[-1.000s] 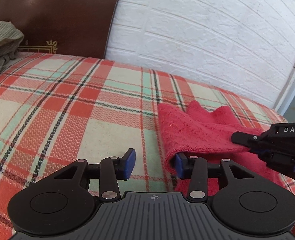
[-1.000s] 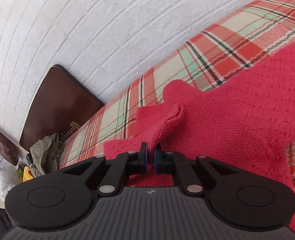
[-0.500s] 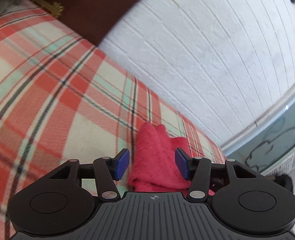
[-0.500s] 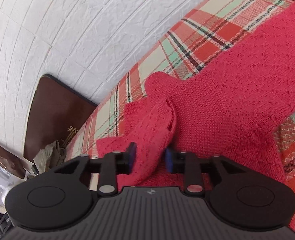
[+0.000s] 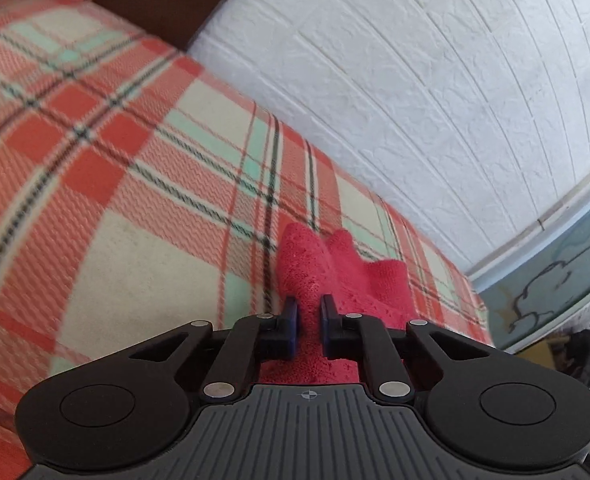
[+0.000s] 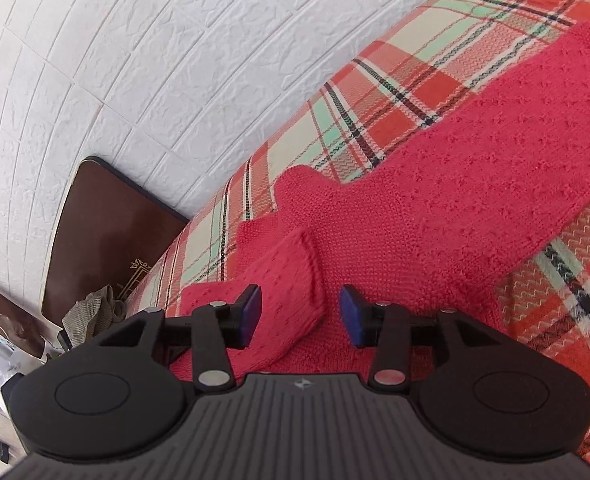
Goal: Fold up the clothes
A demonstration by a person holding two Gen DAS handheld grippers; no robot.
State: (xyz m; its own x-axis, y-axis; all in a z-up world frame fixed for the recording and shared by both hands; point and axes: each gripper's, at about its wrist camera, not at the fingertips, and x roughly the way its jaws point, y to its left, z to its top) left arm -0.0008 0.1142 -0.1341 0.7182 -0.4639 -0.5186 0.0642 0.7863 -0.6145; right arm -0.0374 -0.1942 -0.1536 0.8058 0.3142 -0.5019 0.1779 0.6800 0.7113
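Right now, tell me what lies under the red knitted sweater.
Under the red knitted sweater lies the plaid blanket, showing all round its edges. A folded sleeve lies on top of it. Whatever sits beneath the sweater's middle is covered and cannot be seen.

Both wrist views look down along their tongs, close over the bed (image 5: 127, 208), sharing the red knit garment (image 6: 435, 200).

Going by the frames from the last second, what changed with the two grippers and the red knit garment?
The left gripper, open a second ago, has swung over a fold of the red knit sweater and is closing on it. The right gripper, then pinching the sleeve, has let it go; its jaws are opening, the sleeve lying slack between them. The plaid blanket stayed put.
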